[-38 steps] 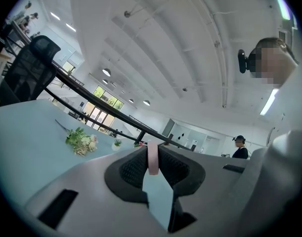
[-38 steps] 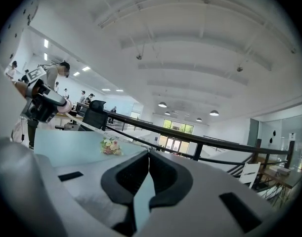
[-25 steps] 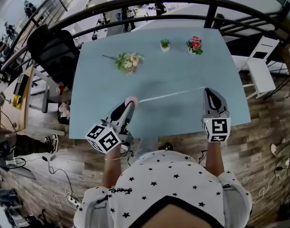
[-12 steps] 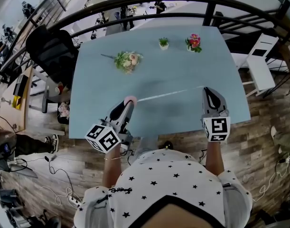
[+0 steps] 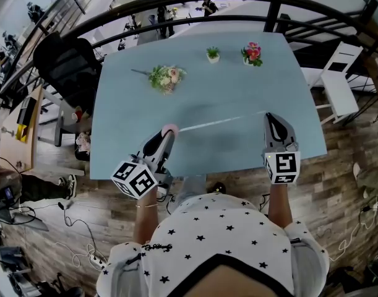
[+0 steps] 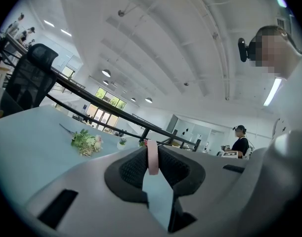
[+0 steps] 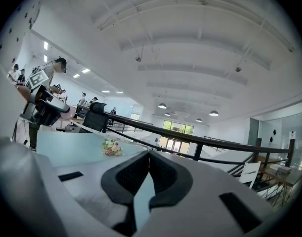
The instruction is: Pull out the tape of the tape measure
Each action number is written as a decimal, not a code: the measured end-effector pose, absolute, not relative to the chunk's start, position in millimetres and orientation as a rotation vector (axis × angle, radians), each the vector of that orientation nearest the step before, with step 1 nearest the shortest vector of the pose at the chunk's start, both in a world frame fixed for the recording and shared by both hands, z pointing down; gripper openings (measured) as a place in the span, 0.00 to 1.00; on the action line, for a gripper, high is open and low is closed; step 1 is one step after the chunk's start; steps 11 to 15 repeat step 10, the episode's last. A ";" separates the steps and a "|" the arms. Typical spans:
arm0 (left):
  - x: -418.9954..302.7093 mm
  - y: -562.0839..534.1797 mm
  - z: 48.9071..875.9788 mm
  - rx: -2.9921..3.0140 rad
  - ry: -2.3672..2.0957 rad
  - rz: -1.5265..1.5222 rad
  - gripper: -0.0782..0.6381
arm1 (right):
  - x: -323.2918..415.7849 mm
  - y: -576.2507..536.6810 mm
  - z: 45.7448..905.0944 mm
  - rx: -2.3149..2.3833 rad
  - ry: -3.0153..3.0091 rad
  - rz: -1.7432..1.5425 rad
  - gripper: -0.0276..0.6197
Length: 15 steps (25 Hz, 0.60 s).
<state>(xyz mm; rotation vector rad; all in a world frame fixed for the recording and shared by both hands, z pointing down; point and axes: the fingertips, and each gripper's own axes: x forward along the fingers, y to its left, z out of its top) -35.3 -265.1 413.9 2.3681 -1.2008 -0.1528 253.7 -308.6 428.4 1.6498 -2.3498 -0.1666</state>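
Note:
A small pink tape measure [image 5: 169, 130] sits between the jaws of my left gripper [image 5: 167, 135], near the front left of the pale blue table [image 5: 238, 85]. In the left gripper view the pink case [image 6: 152, 158] stands edge-on, clamped by both black pads. Its thin white tape [image 5: 223, 122] runs out rightward above the table to the tip of my right gripper [image 5: 270, 117], which is shut on the tape's end. In the right gripper view the pads [image 7: 160, 169] meet with no gap, and the pink case [image 7: 67, 112] shows far left.
A loose bouquet [image 5: 166, 77] lies at the table's back left, with a small green plant [image 5: 213, 55] and a pot of pink flowers [image 5: 253, 54] at the back. A black office chair [image 5: 65, 67] stands left of the table, a dark railing [image 5: 176, 5] behind, a white chair [image 5: 340, 85] right.

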 end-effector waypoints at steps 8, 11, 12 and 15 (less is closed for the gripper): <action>-36.6 -264.3 413.3 2.367 -1.201 -0.150 0.23 | 252.5 -307.7 427.0 1.637 -2.348 -0.172 0.05; -36.6 -264.2 413.4 2.367 -1.201 -0.148 0.23 | 252.5 -307.6 426.7 1.635 -2.345 -0.176 0.05; -36.6 -264.2 413.4 2.367 -1.201 -0.148 0.23 | 252.5 -307.6 426.7 1.635 -2.345 -0.176 0.05; -36.6 -264.2 413.4 2.367 -1.201 -0.148 0.23 | 252.5 -307.6 426.7 1.635 -2.345 -0.176 0.05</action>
